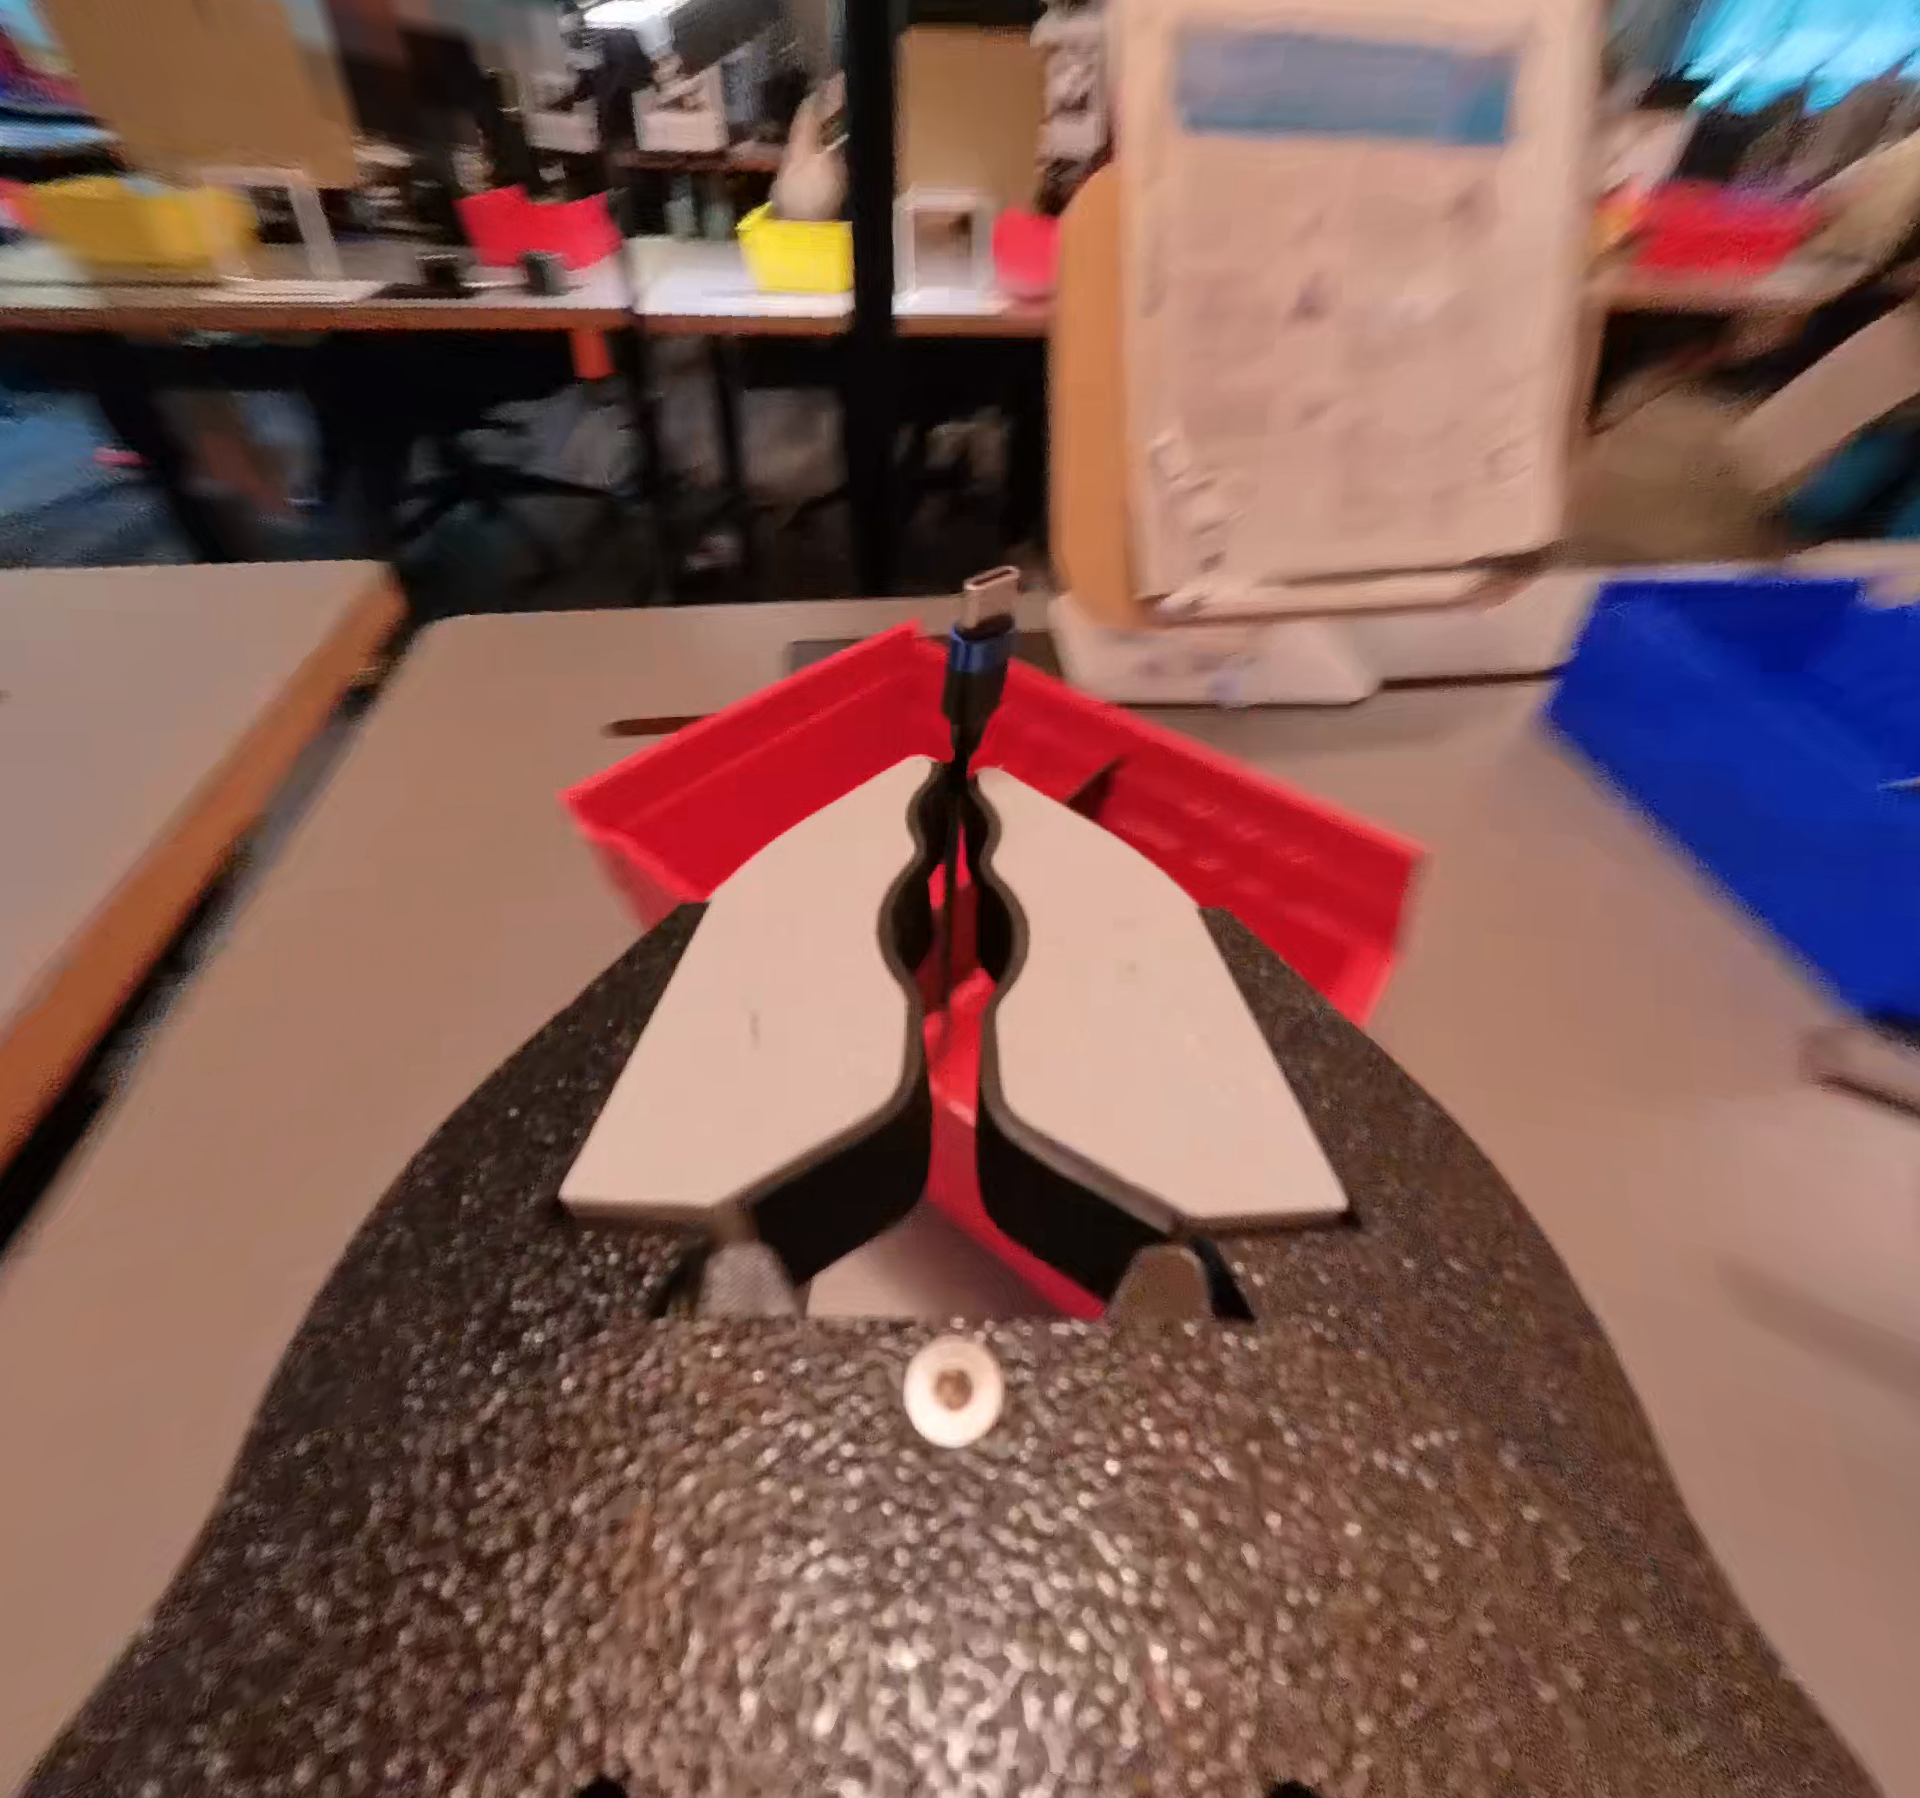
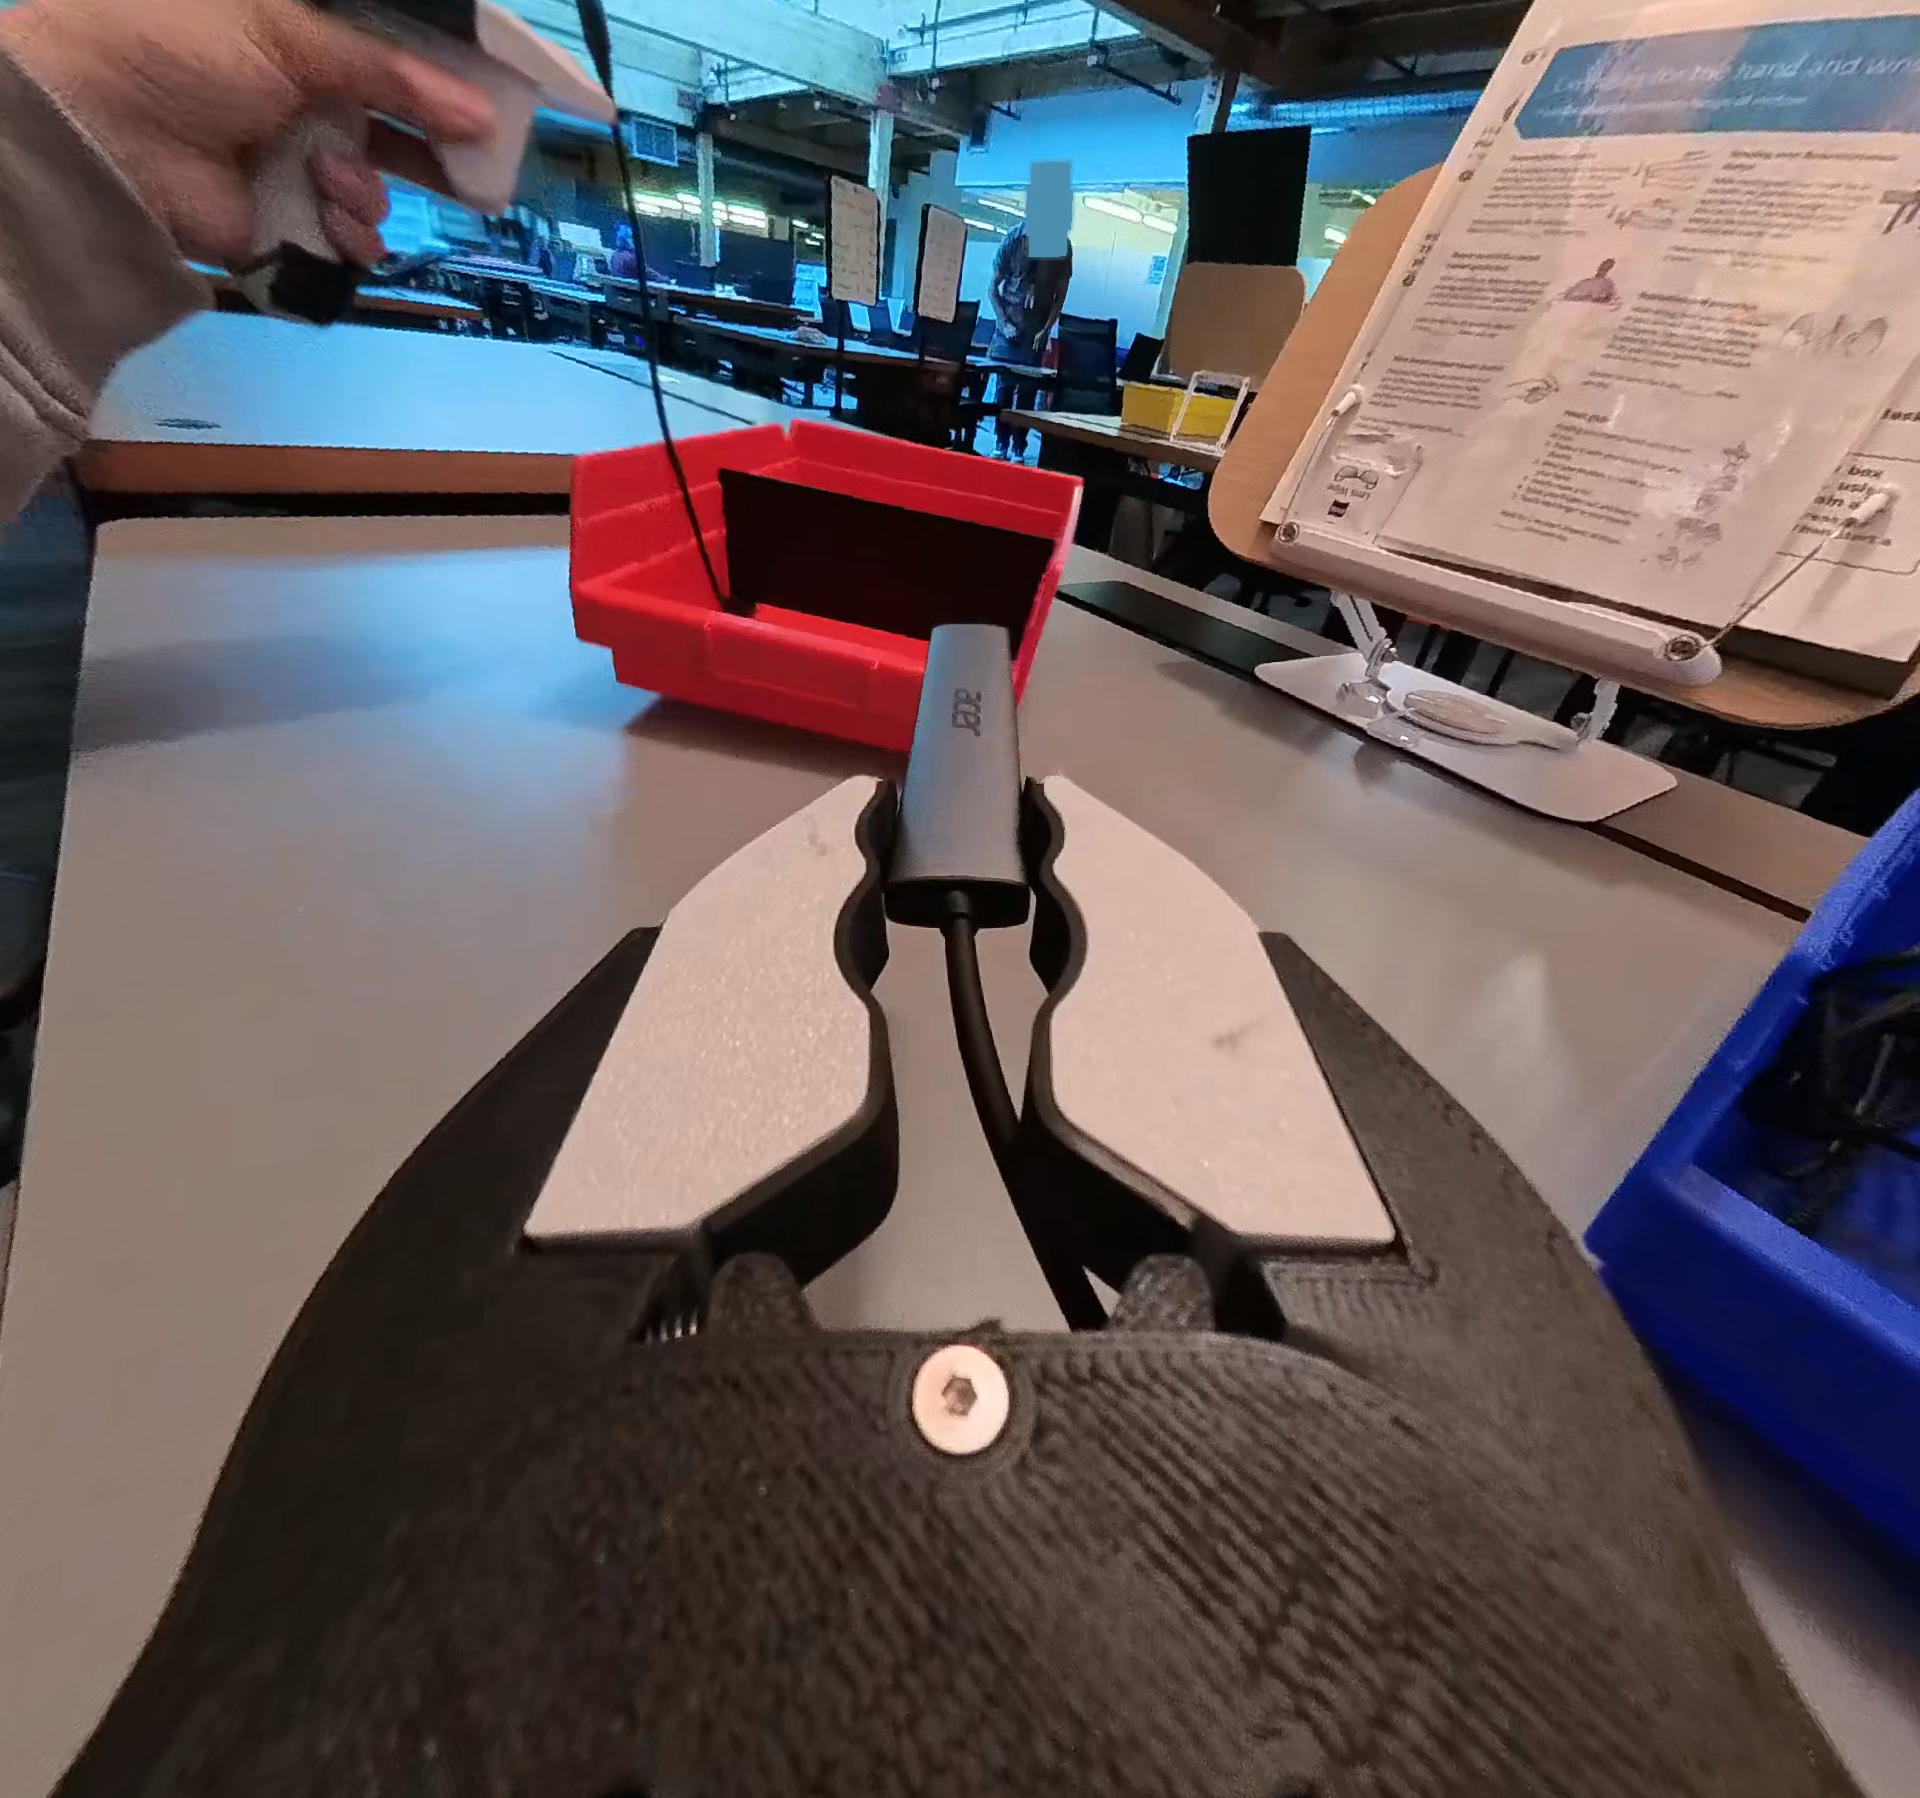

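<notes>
Left wrist view: the left claw (image 1: 961,782) pinches a thin USB-C cable (image 1: 977,668) that could slip; the right claw (image 2: 961,813) clamps a dark adapter (image 2: 961,772) near the red bin (image 2: 665,595).

Black textured gripper (image 2: 958,792) bodies, grey finger plates (image 2: 727,1042), silver screw (image 2: 960,1401), beige sleeve (image 2: 62,221)
</notes>
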Available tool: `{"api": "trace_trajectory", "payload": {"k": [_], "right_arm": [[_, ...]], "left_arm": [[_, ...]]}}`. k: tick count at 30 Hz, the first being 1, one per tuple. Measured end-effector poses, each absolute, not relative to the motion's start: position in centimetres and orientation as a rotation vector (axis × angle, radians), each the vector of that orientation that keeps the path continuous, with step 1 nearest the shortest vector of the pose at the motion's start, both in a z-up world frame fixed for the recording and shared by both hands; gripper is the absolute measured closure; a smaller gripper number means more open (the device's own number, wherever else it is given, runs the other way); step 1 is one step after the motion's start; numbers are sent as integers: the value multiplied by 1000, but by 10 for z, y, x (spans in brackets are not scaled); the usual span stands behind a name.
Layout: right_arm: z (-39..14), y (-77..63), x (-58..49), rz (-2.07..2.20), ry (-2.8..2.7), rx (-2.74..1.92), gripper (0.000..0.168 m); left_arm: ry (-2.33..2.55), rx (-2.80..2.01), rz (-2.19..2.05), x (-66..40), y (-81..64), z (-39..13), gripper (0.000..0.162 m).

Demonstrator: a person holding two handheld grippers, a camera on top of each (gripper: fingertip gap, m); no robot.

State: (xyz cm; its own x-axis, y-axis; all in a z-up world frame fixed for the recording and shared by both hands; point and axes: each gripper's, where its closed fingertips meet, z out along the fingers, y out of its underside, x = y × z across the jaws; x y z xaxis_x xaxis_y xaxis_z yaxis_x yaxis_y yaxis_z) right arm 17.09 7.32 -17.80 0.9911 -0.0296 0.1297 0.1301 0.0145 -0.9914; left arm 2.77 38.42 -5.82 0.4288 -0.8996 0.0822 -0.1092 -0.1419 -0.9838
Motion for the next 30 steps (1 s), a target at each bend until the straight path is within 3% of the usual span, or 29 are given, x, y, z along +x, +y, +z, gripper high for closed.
{"api": "trace_trajectory", "payload": {"k": [3, 6, 11, 16, 20, 24, 30], "right_arm": [[-180, 75, 176, -85, -40, -1570, 145], [-182, 77, 184, -48, 16, -1588, 145], [-181, 76, 189, -68, 46, -1580, 145], [-182, 77, 189, -83, 43, -1593, 145], [-182, 77, 186, -86, 22, -1590, 145], [-179, 76, 189, -75, 41, -1567, 145], [-168, 64, 194, -41, 80, -1460, 145]], "left_arm": [[1066, -1625, -1190, 56, 350, -83, 160], [1173, -1848, -1031, 73, 364, -149, 160], [1437, -1691, -1338, 108, 306, -142, 161], [1894, -1643, -1391, 108, 248, -176, 161], [1541, -1470, -1649, 107, 260, -109, 162], [1407, -1243, -1623, 88, 247, -47, 162], [1561, -1228, -1536, 119, 192, -66, 162]]}}
